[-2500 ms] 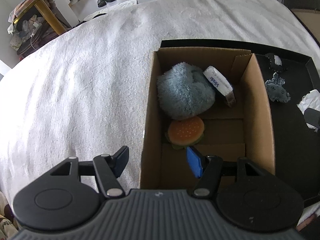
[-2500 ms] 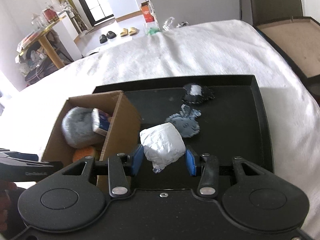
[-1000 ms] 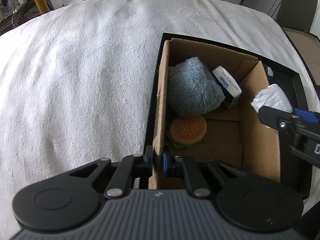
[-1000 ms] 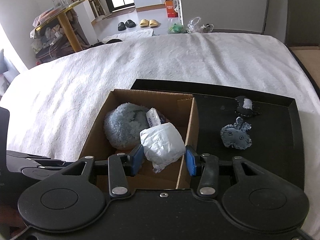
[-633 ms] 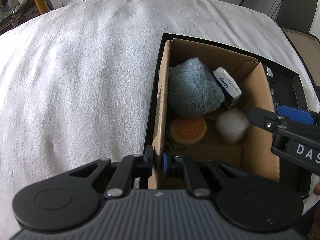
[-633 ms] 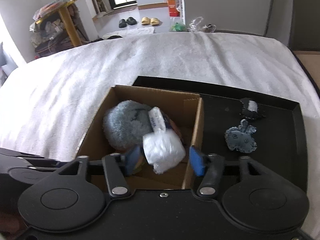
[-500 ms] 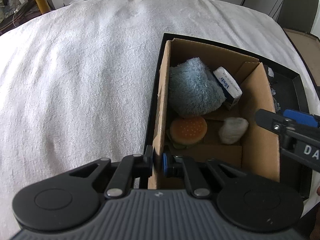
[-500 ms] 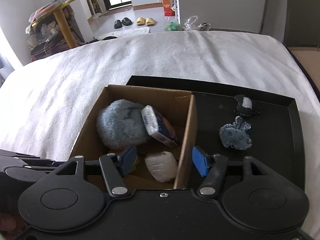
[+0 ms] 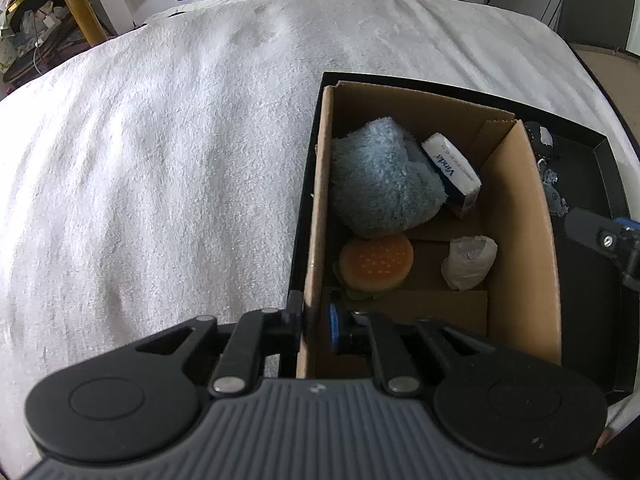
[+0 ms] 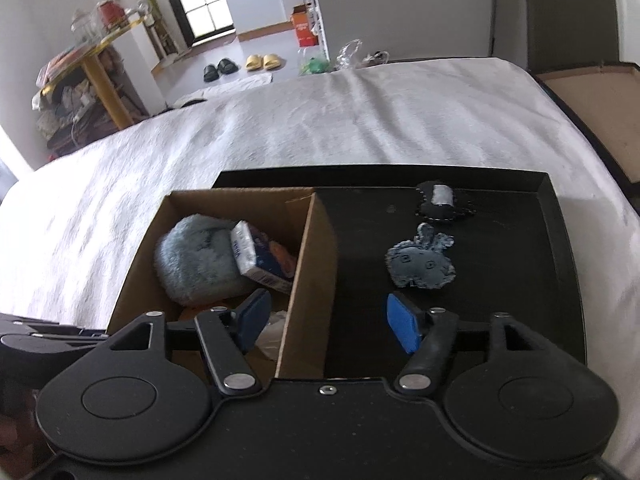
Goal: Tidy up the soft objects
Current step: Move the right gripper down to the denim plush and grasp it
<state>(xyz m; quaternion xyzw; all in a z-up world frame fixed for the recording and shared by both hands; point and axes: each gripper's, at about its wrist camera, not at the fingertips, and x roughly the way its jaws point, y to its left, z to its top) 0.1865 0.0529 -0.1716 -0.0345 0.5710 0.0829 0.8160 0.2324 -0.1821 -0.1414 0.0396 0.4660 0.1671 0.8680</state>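
Left wrist view: the left gripper [image 9: 316, 322] is clamped tight on the near left wall of the box [image 9: 524, 248], one pad outside, one inside. Inside the box, a blue plush [image 9: 382, 184] fills the 12 o'clock end, with a tissue pack [image 9: 450, 170] leaning on it at about 2 o'clock; a burger toy [image 9: 376, 262] lies at 7 o'clock and a white wad [image 9: 468, 262] at 4 o'clock, apart from the burger toy. The box sits in the left part of a black tray [image 9: 608, 184] on a white blanket [image 9: 160, 152]. Right wrist view: the right gripper [image 10: 324, 322] is spread wide and holds nothing, straddling the box's right wall. On the tray at 1 o'clock lie a blue felt bunny [image 10: 420, 262] and, beyond it, a dark felt piece [image 10: 440, 198], close together.
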